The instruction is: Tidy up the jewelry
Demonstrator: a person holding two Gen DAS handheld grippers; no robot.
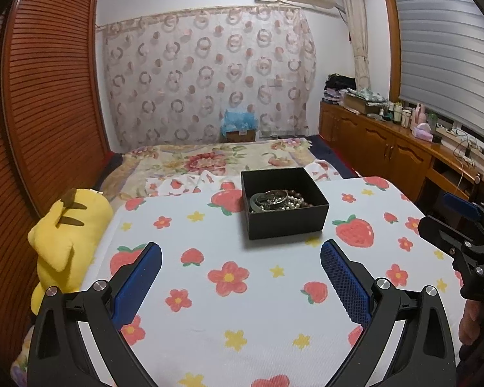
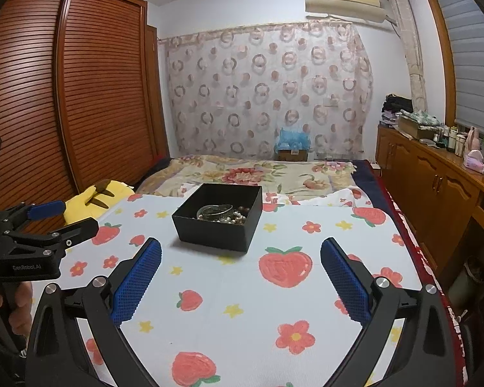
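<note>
A black open box (image 1: 287,222) sits on a strawberry-print cloth (image 1: 235,309); it also shows in the right wrist view (image 2: 214,232). Inside lie a pile of jewelry (image 1: 279,200): silver bangles, a white pearl strand and brown beads, also seen in the right wrist view (image 2: 224,214). My left gripper (image 1: 241,253) is open and empty, a short way in front of the box. My right gripper (image 2: 241,251) is open and empty, in front and to the right of the box. Each gripper shows at the edge of the other's view.
A yellow plush toy (image 1: 67,242) lies at the cloth's left edge. A floral bedspread (image 1: 209,159) stretches behind. A wooden wardrobe (image 1: 45,96) stands left; a wooden cabinet (image 1: 390,148) with bottles runs along the right.
</note>
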